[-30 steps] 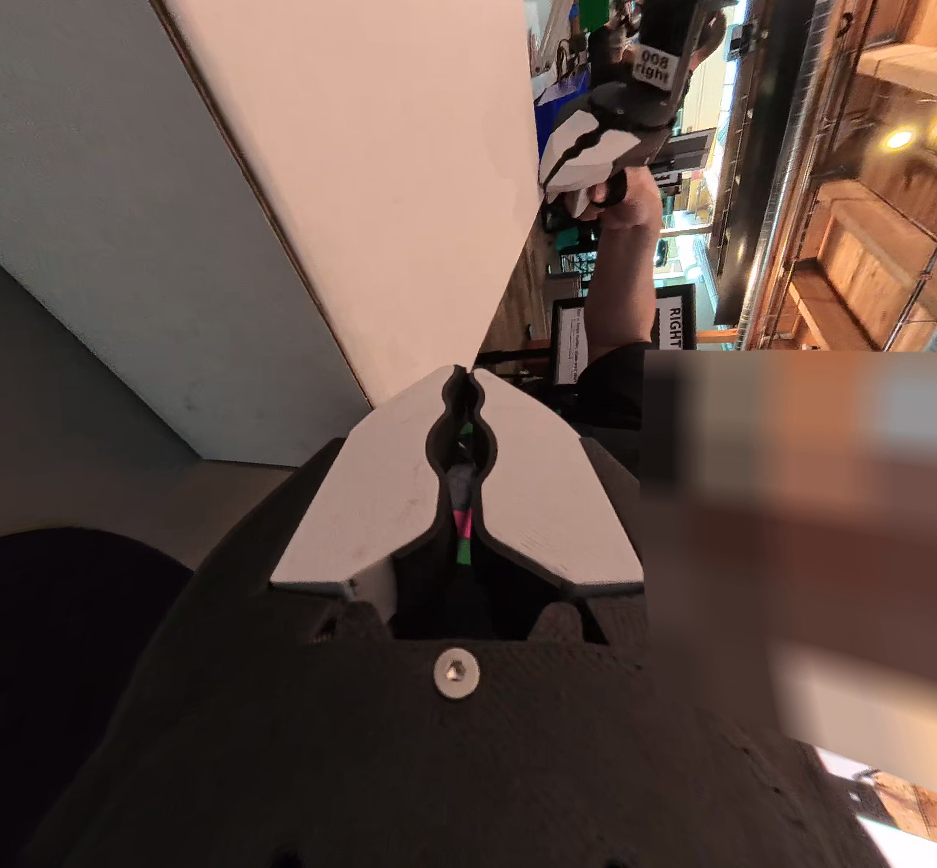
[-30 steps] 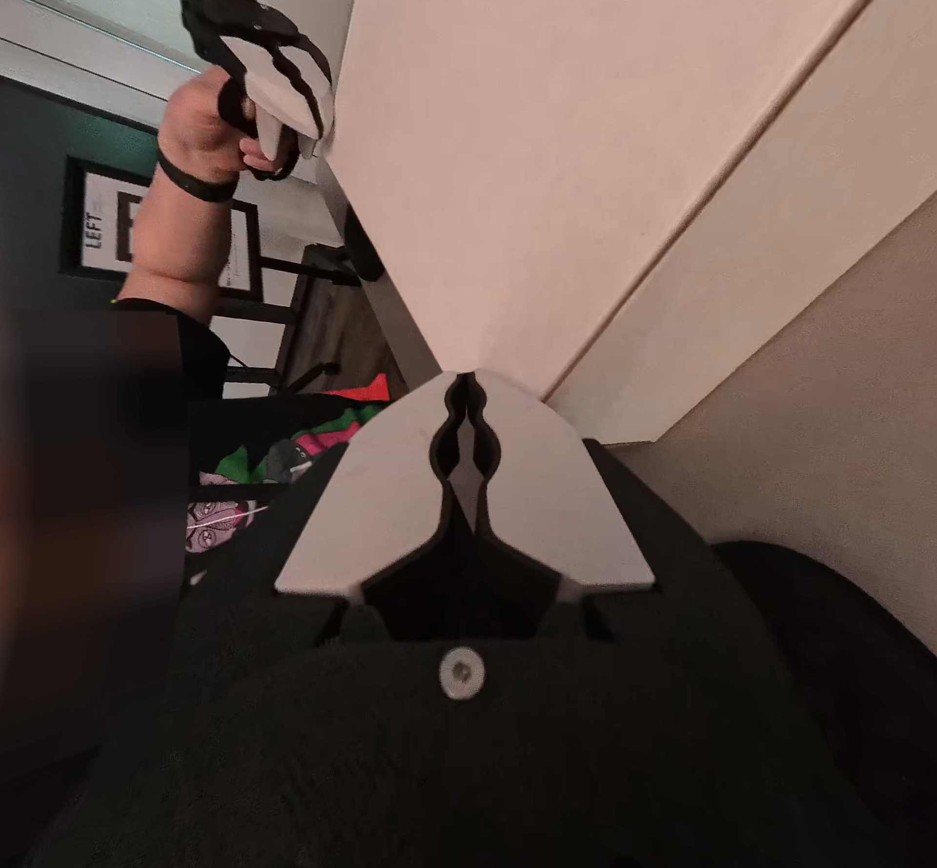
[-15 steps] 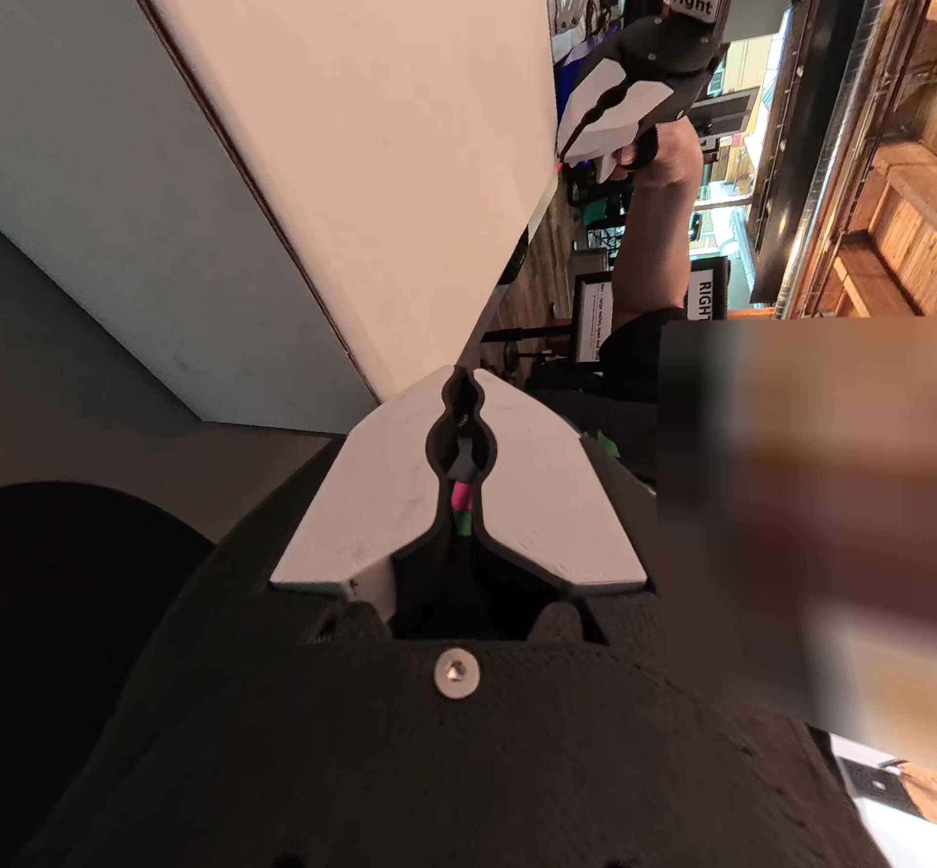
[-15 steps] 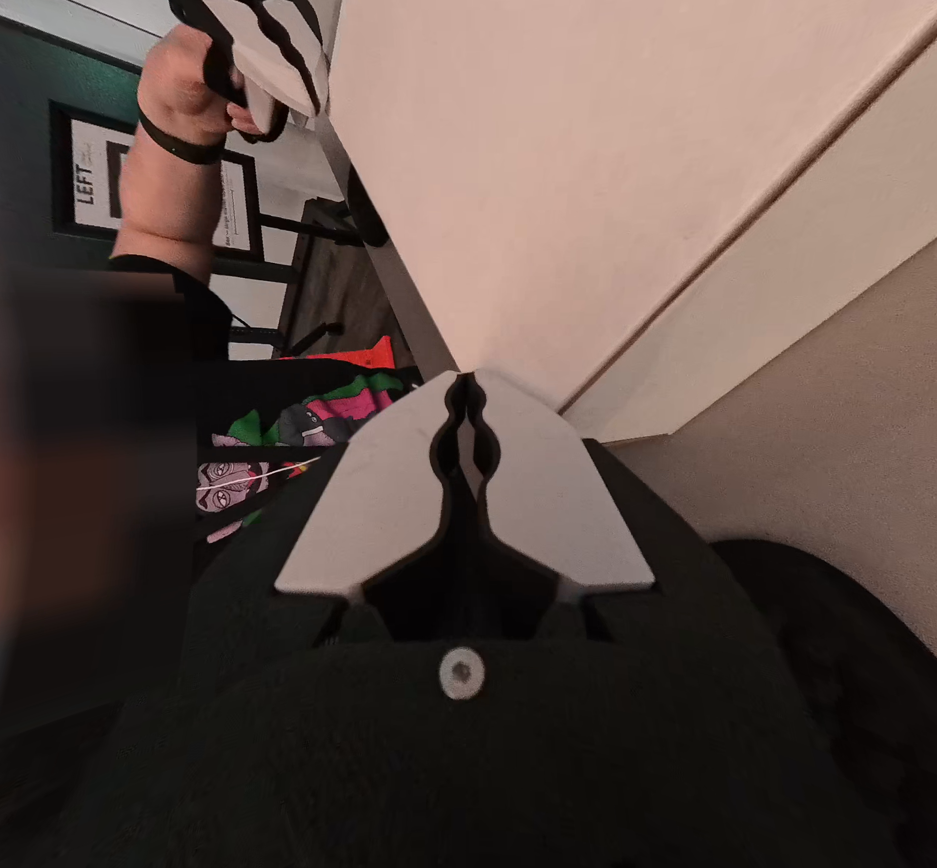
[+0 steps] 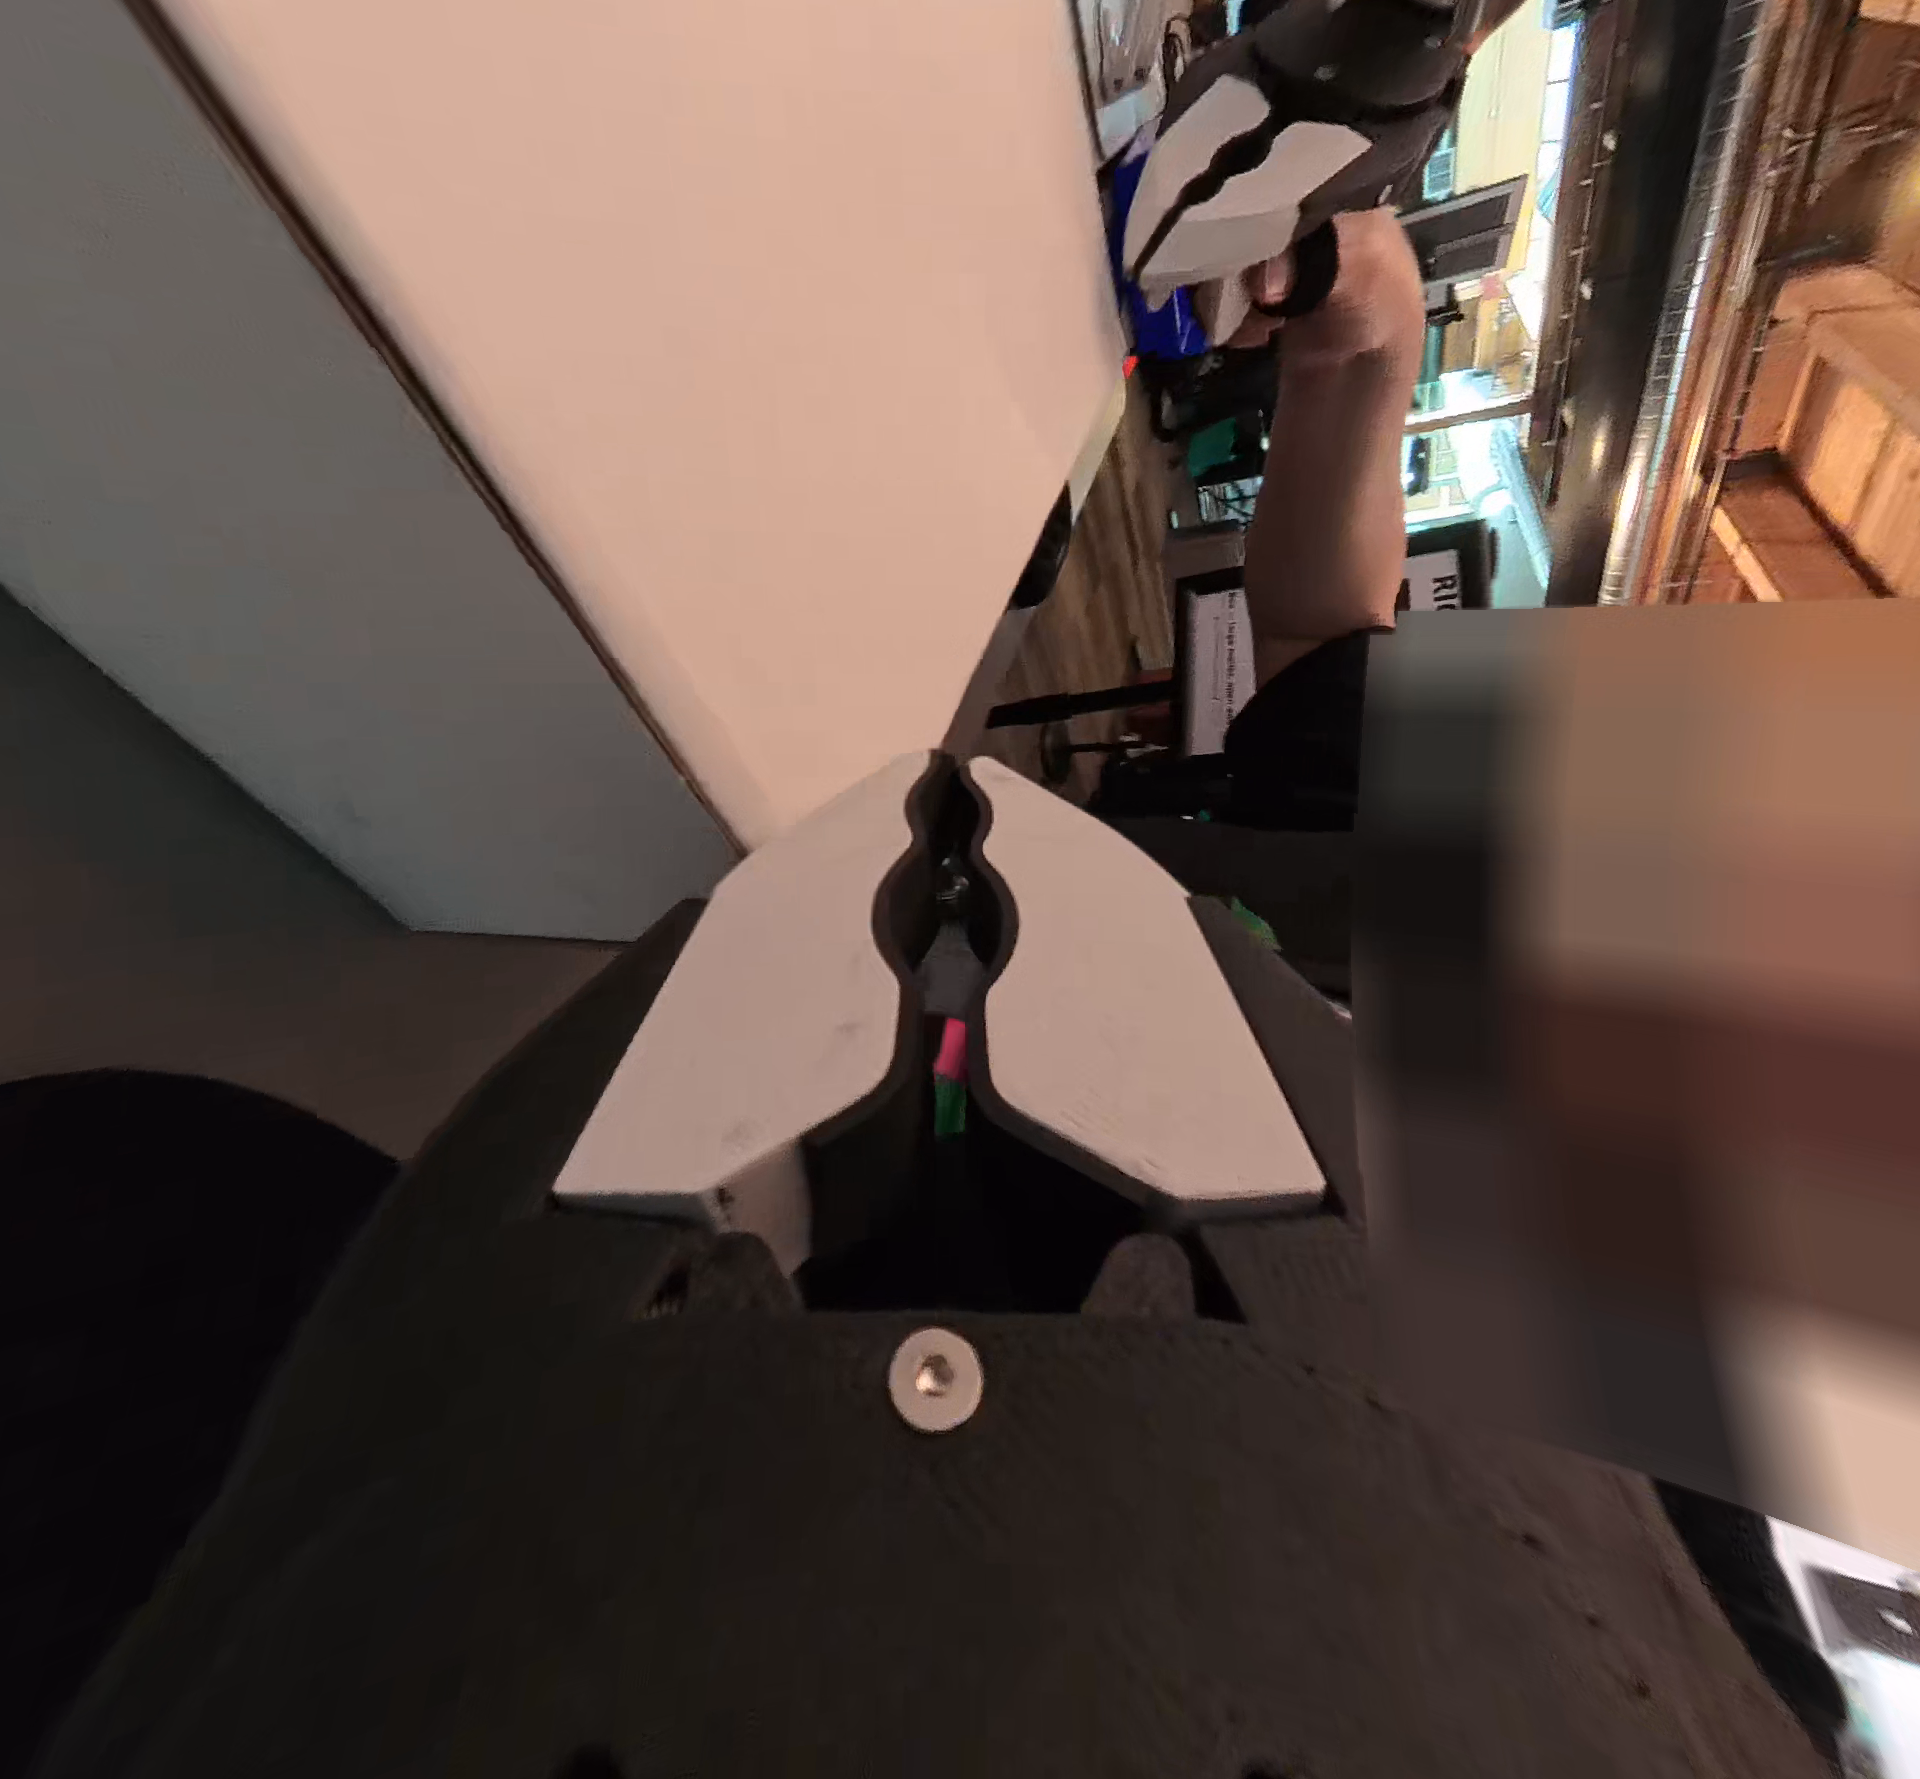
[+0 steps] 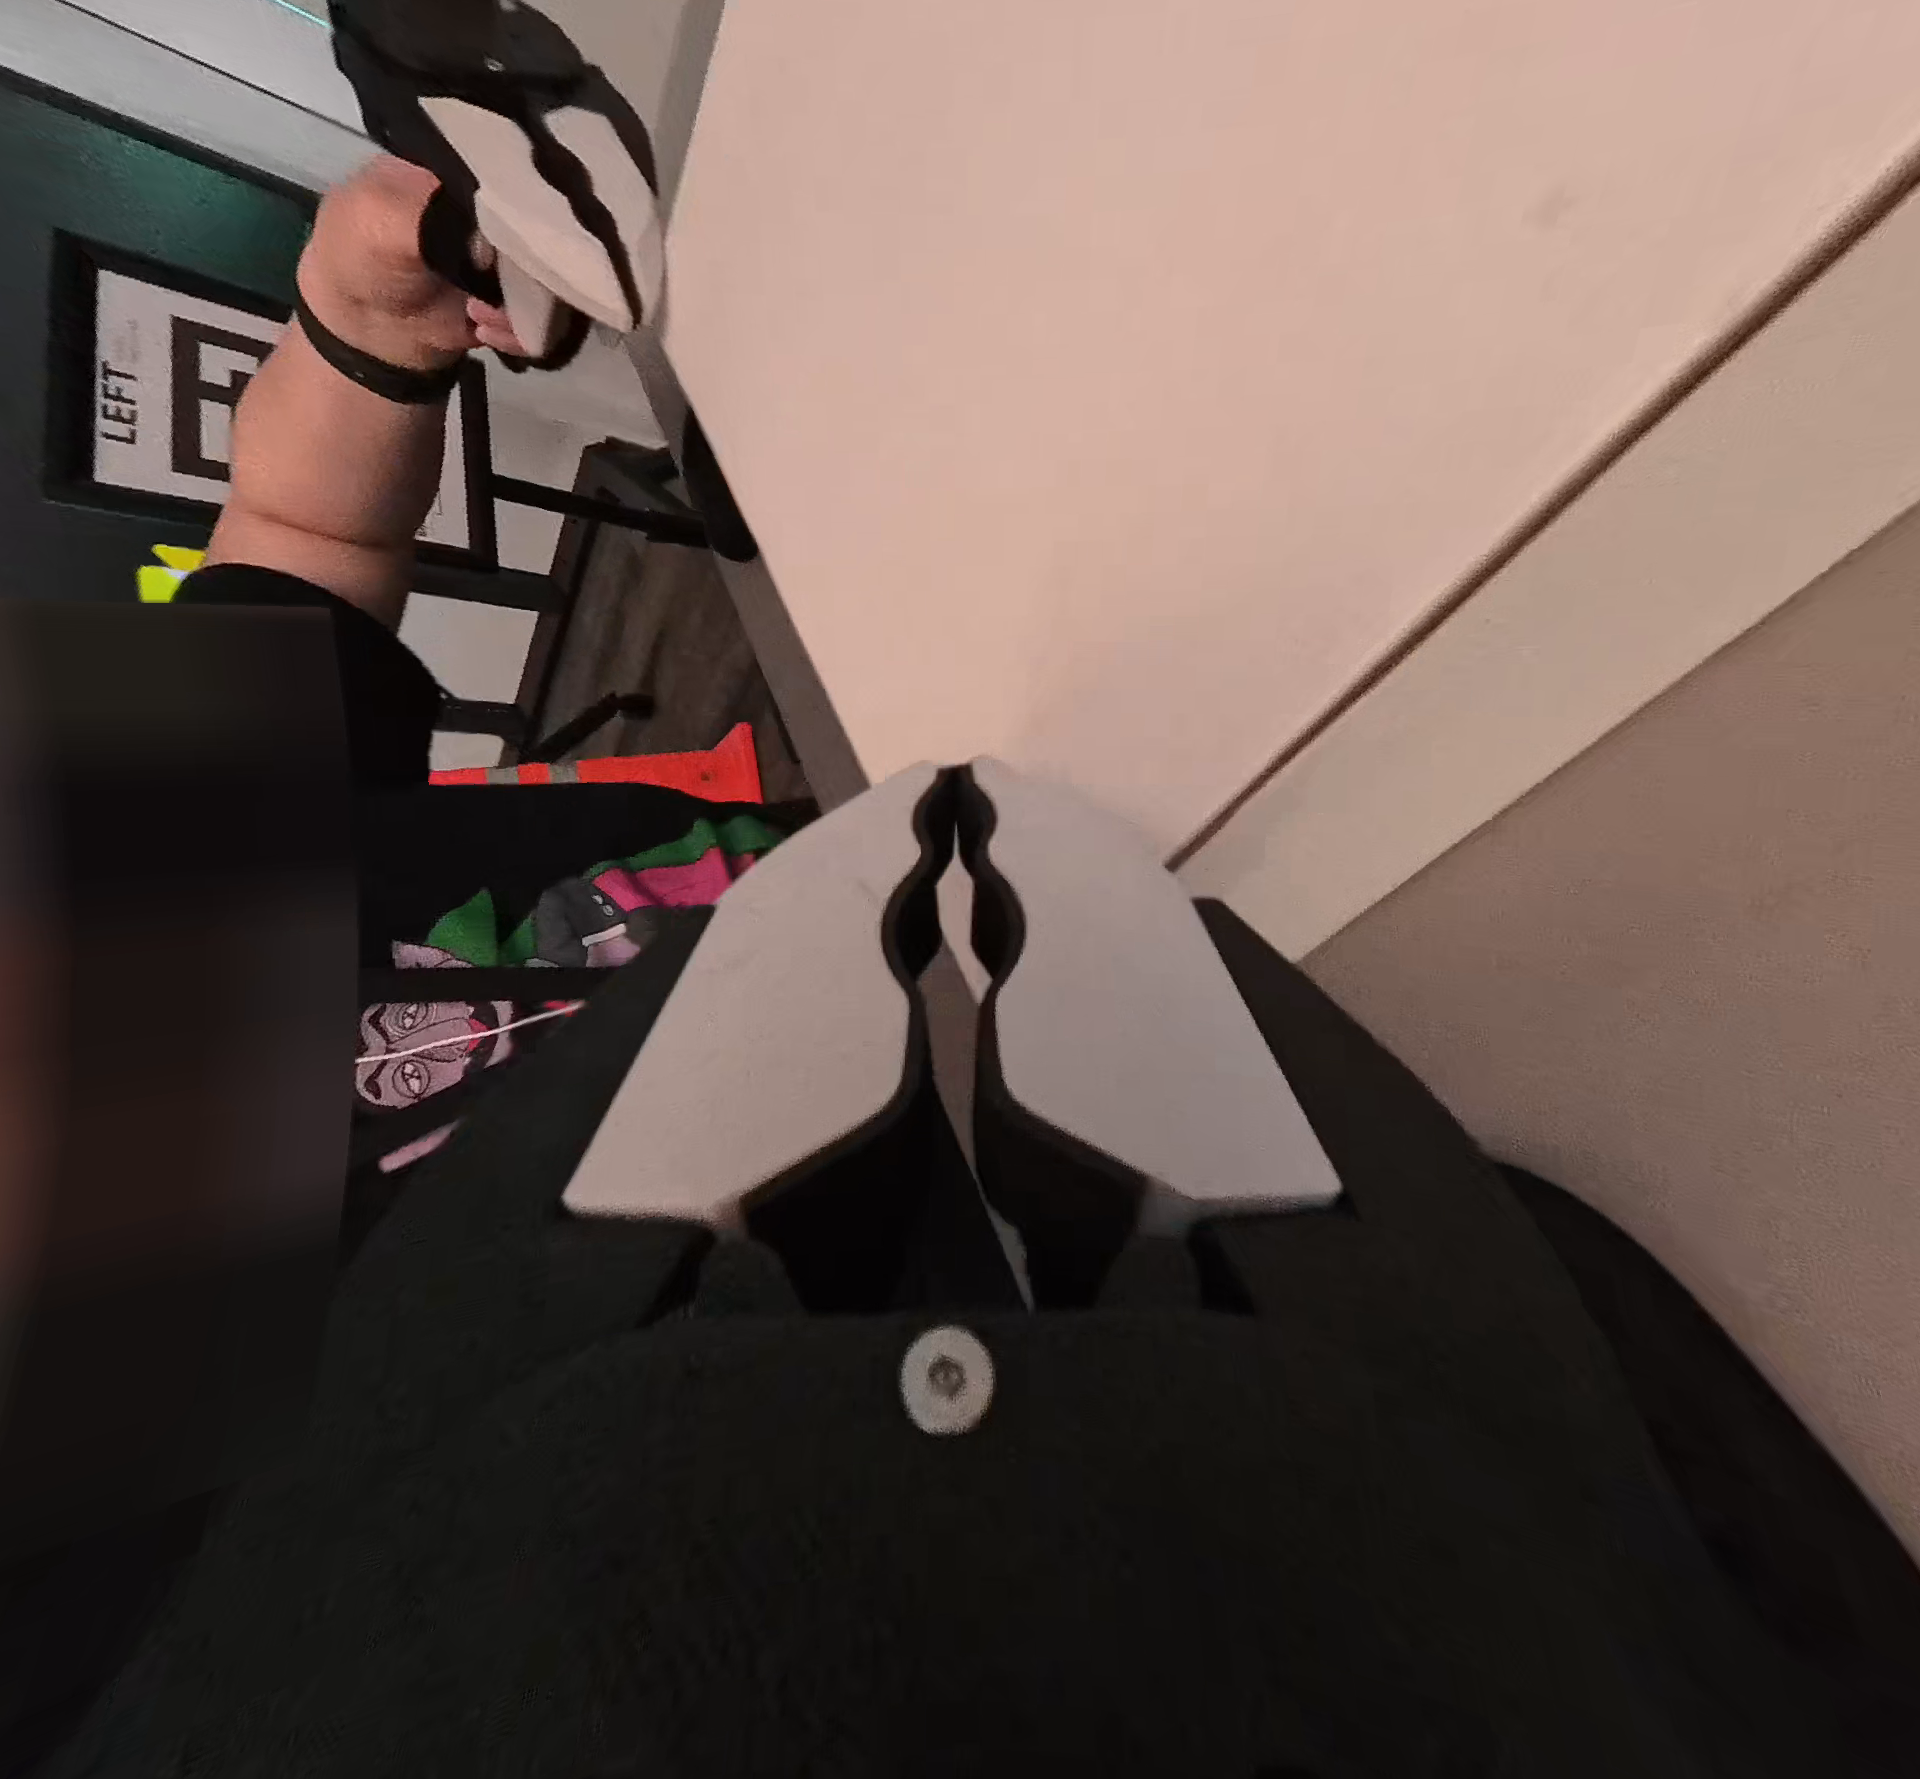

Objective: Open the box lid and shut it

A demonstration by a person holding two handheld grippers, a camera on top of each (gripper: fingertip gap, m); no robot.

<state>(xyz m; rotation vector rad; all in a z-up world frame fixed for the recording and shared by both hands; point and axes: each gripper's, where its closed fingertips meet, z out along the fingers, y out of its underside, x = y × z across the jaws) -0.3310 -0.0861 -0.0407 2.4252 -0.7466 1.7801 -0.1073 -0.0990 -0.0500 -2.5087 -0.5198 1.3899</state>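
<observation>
- left gripper [image 5: 948,773], white fingers closed, pinching one corner of the flat cream cardboard box lid [image 5: 644,275]
- right gripper [image 6: 954,773] closed on the opposite corner
- lid raised, tilted up from the pale box wall [image 6: 1558,690]
- grey bench [image 6: 1662,950] beneath

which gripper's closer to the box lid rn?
Neither: the left gripper is shut on one corner of the lid, the right gripper on the opposite corner. Both touch it.
</observation>
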